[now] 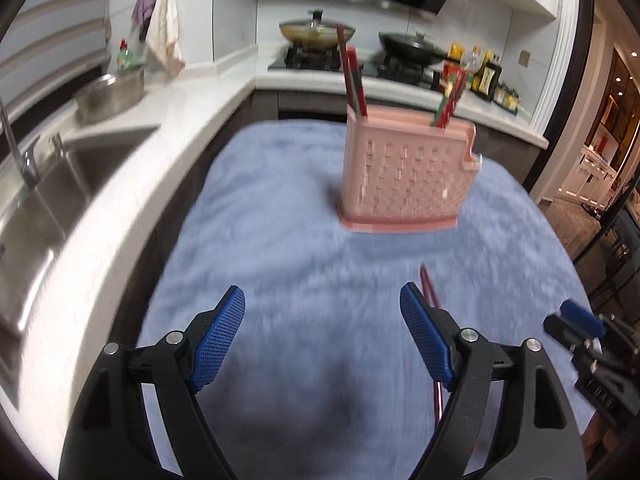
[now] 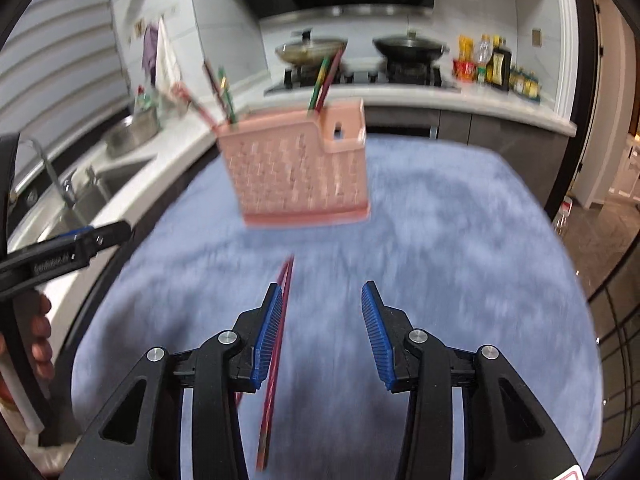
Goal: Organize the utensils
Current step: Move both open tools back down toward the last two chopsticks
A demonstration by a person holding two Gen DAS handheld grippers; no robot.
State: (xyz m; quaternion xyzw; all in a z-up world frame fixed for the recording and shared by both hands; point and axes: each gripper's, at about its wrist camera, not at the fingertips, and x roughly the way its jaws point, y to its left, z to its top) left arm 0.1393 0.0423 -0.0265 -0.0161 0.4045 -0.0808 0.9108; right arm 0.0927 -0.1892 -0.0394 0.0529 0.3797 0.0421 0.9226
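A pink slotted utensil holder (image 1: 404, 176) stands upright on a blue fuzzy cloth (image 1: 280, 248) that covers the counter, towards the far edge and a little right of the middle in the left wrist view. Red and green chopsticks (image 1: 354, 80) stick up out of its compartments at both ends; which compartment each one sits in cannot be told through the blur. A small side pocket with a square hole sits on the holder's right end in the right wrist view.

A pair of red chopsticks (image 2: 276, 360) lies flat on the cloth, nearer than the holder and apart from it, running from the middle of the cloth back towards the near edge. In the right wrist view the pair lies just beside the left blue pad, partly behind it; whether it touches the pad cannot be told.

The right tool (image 2: 318, 336) hangs over the cloth with its jaws parted and nothing gripped between them. The left tool (image 1: 322, 336) is spread wider, released, with only bare cloth between its blue pads; the lying chopsticks pass behind its right finger. A hand (image 2: 40, 340) on the left tool's handle shows at the left edge of the right wrist view.

Past the cloth, a steel sink (image 1: 48, 200) lies left, and a stove with two lidded pans (image 1: 316, 32) lies behind.
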